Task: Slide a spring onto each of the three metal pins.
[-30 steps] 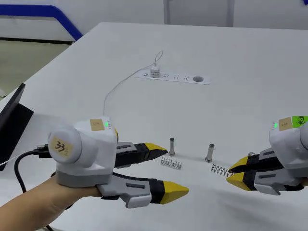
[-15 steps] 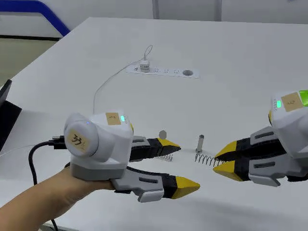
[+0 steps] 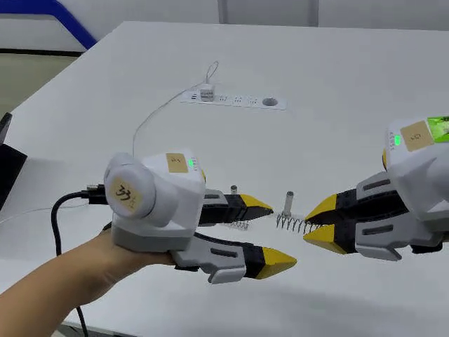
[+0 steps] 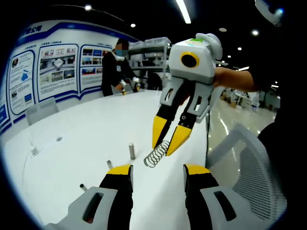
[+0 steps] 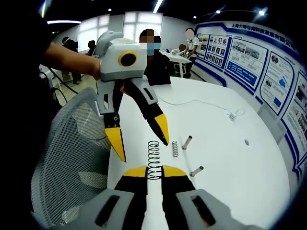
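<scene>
My right gripper (image 3: pixel 306 228) is shut on one end of a coil spring (image 3: pixel 290 223), which sticks out leftwards just above the white table. In the right gripper view the spring (image 5: pixel 153 158) rises straight from between my jaws (image 5: pixel 153 173). The left gripper (image 3: pixel 277 235) is open and holds nothing, its tips just left of the spring. An upright metal pin (image 3: pixel 287 203) stands right behind the held spring, a second pin (image 3: pixel 233 189) further left. A loose spring (image 3: pixel 240 225) lies on the table below that pin. The left gripper view has three pins (image 4: pixel 131 151), (image 4: pixel 110 164), (image 4: pixel 83 187).
A white power strip (image 3: pixel 231 100) with a plugged cable lies further back on the table (image 3: pixel 337 105). A black screen edge (image 3: pixel 7 161) is at the far left. A mesh chair (image 5: pixel 72 158) stands by the table's near edge. People stand in the background.
The right gripper has carried the spring leftwards, close to the upright pin. The left gripper has risen and moved right, so the two grippers are now nearer each other.
</scene>
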A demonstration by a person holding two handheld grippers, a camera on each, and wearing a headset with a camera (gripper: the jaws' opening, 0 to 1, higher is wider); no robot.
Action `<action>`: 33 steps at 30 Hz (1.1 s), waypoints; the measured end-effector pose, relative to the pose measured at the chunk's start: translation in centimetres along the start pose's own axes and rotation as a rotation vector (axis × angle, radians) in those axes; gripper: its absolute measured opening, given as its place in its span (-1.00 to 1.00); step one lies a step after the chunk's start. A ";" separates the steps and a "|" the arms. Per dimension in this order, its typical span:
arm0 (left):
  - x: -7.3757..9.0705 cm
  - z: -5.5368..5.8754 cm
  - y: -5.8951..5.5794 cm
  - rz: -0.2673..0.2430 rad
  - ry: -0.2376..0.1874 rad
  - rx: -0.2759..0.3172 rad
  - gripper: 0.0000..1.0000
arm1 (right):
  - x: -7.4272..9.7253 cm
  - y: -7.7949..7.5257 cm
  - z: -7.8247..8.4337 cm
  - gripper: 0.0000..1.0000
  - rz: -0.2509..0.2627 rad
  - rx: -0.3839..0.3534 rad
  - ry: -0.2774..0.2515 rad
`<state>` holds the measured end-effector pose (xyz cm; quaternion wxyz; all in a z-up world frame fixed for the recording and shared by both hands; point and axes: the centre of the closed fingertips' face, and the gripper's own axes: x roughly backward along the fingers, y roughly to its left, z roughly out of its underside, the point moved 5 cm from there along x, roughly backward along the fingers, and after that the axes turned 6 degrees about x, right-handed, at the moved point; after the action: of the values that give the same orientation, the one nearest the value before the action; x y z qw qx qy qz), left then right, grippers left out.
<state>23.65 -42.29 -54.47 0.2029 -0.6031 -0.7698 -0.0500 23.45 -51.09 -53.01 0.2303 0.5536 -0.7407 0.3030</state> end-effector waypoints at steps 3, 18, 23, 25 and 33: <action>0.0 -0.1 0.0 0.004 0.004 -0.013 -0.19 | 0.0 -0.1 -0.1 -0.78 -0.003 0.009 0.002; -0.5 -0.9 0.0 0.030 0.012 -0.079 -0.62 | -0.2 0.5 -0.3 -0.78 -0.035 0.066 0.034; -0.5 -0.9 0.0 0.039 0.018 -0.084 -0.69 | -0.1 0.6 -0.4 -0.78 -0.042 0.080 0.039; -0.4 -0.9 -0.1 0.042 0.019 -0.091 -0.70 | -0.1 0.6 -0.5 -0.78 -0.045 0.084 0.041; -0.3 -0.4 -0.2 0.044 0.057 -0.216 -0.79 | -0.3 0.4 -0.5 -0.78 -0.054 0.147 0.053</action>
<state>23.65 -42.73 -54.14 0.1594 -0.6365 -0.7405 -0.1454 23.15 -50.44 -52.90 0.2166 0.5806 -0.6948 0.3650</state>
